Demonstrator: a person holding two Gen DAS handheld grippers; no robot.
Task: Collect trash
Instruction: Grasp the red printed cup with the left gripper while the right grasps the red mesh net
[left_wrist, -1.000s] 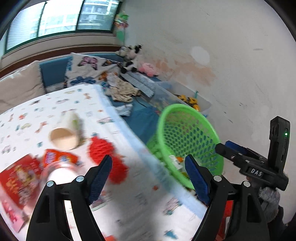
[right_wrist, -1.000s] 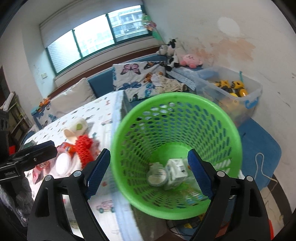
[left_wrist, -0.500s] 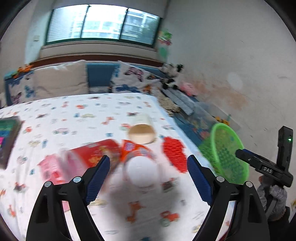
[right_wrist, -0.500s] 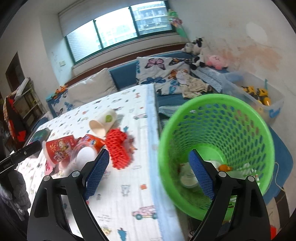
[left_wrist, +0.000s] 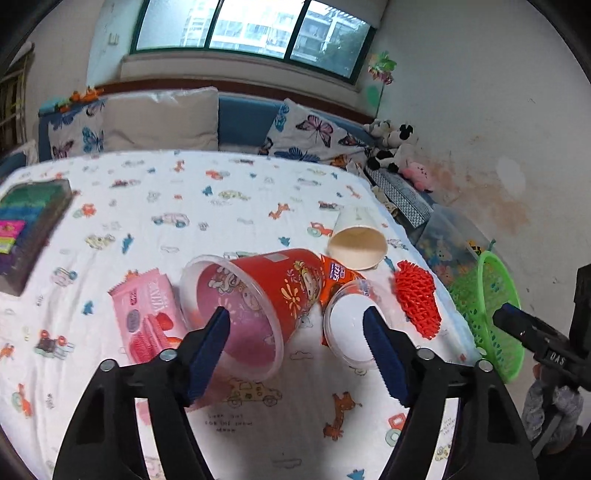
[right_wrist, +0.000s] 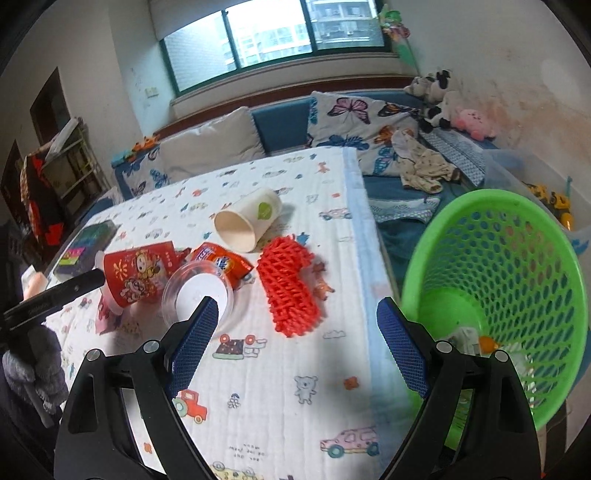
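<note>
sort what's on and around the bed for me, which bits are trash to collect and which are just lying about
For the job: red cup, clear tub, paper cup, red foam net, pink wrapper, orange wrapper, green basket.

Lying about: butterfly pillows, plush toys, crumpled clothes, dark box.

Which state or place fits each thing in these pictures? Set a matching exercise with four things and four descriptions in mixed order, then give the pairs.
Things:
1. red cup
2. paper cup
3. green basket
4. red foam net

Descriptions:
A. beside the table, past its edge, with trash inside
B. on its side, white with a green leaf mark
C. flat on the cloth between the cups and the table edge
D. on its side, cartoon print, mouth toward the left hand-held gripper

Pairs: 1-D, 2-B, 3-A, 4-C
</note>
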